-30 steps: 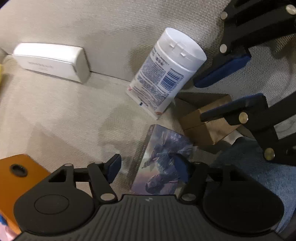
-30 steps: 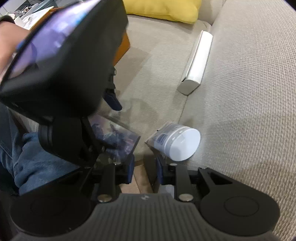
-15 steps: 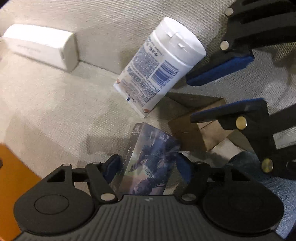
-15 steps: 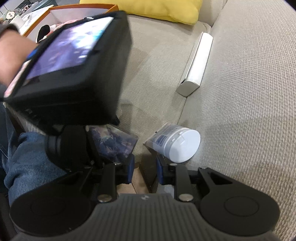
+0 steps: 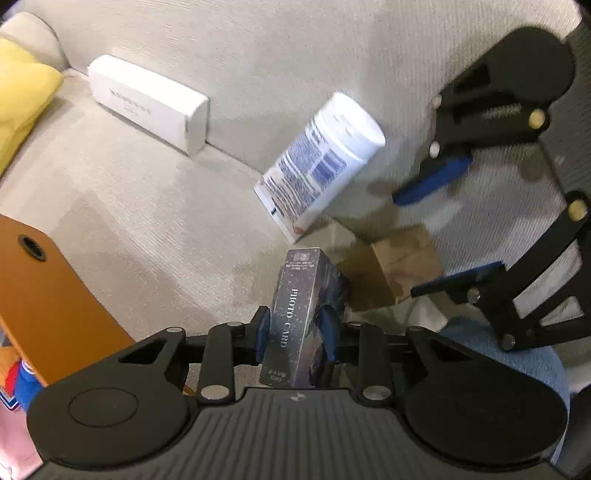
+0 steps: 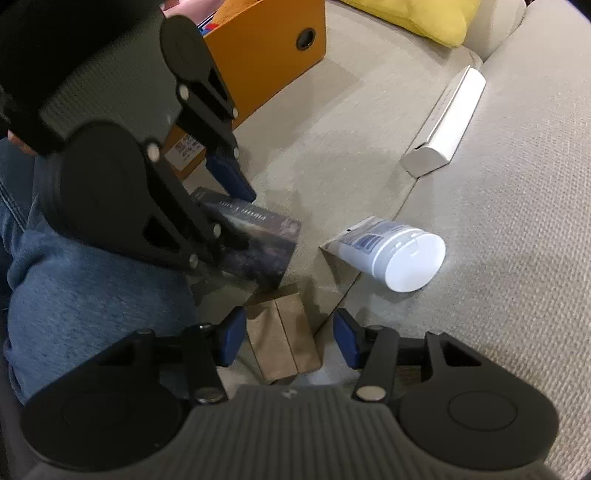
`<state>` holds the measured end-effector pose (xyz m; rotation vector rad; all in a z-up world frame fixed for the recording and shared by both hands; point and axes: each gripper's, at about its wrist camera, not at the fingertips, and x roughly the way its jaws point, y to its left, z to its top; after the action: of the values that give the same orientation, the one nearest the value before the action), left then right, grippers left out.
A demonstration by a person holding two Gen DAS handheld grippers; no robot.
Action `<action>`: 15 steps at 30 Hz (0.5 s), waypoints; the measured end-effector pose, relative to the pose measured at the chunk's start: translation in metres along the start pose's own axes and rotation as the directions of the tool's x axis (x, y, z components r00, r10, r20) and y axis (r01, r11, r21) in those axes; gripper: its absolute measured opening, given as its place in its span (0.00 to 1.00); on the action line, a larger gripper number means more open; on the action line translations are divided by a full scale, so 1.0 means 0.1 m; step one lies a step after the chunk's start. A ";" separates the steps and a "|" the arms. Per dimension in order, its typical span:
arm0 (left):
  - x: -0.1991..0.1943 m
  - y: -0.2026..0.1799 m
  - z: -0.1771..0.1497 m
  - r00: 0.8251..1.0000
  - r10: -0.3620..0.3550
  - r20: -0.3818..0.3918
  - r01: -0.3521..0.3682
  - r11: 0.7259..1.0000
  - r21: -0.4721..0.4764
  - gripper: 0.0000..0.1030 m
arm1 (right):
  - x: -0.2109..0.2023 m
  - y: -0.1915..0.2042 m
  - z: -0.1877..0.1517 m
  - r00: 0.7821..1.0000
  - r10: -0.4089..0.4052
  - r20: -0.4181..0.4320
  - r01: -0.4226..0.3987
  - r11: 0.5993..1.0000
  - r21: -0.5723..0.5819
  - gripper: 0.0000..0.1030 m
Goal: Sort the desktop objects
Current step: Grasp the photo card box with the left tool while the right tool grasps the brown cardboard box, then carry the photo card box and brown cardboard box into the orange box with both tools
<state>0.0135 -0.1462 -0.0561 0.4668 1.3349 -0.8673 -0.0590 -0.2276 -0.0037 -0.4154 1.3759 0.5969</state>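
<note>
My left gripper is shut on a dark photo card box, held on edge just above the beige sofa seat; the box also shows in the right wrist view. My right gripper is open with its blue pads either side of a small brown cardboard box, which also shows in the left wrist view. A white tube with blue print lies tilted against the sofa back, cap up; it also shows in the right wrist view.
An orange box with a round hole stands at the left, also in the right wrist view. A long white box lies along the sofa back. A yellow cushion sits at the far end. A blue-jeaned knee is close.
My left gripper has shut on the photo card box and lifted it on edge. My right gripper has opened and pulled back from the tube to straddle the brown box.
</note>
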 end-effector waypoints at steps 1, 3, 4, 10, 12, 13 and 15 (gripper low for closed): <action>-0.11 -0.03 0.11 1.000 0.015 0.011 -0.015 1.000 0.004 0.29 | 0.00 0.02 0.00 1.000 -0.001 -0.004 0.001 1.000 -0.010 0.52; -0.20 -0.08 0.09 0.998 0.045 0.032 -0.045 0.999 0.014 0.26 | -0.01 -0.06 -0.09 1.000 0.003 -0.008 -0.004 1.000 -0.028 0.52; -0.24 -0.08 0.10 0.997 0.070 0.036 -0.071 0.997 0.025 0.26 | 0.00 -0.04 -0.10 1.000 0.002 -0.015 -0.003 0.999 -0.042 0.52; -0.19 -0.09 0.17 0.991 0.132 0.024 -0.134 0.988 0.079 0.25 | 0.17 0.22 -0.20 0.994 -0.075 -0.076 0.058 0.976 -0.209 0.56; -0.15 -0.08 0.14 0.992 0.126 0.031 -0.128 0.988 0.082 0.25 | 0.21 0.06 -0.13 0.995 -0.076 -0.068 0.061 0.977 -0.204 0.56; -0.15 -0.06 0.13 0.994 0.106 0.037 -0.109 0.991 0.072 0.25 | 0.22 0.05 -0.12 0.994 -0.084 -0.065 0.069 0.977 -0.202 0.55; -0.11 -0.08 0.15 0.995 0.097 0.032 -0.099 0.993 0.063 0.25 | 0.27 0.02 -0.13 0.993 -0.094 -0.068 0.077 0.973 -0.216 0.54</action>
<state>0.0171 -0.1588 -0.0406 0.5636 1.2496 -0.8343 -0.0679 -0.2295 -0.0323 -0.6743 1.3651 0.6655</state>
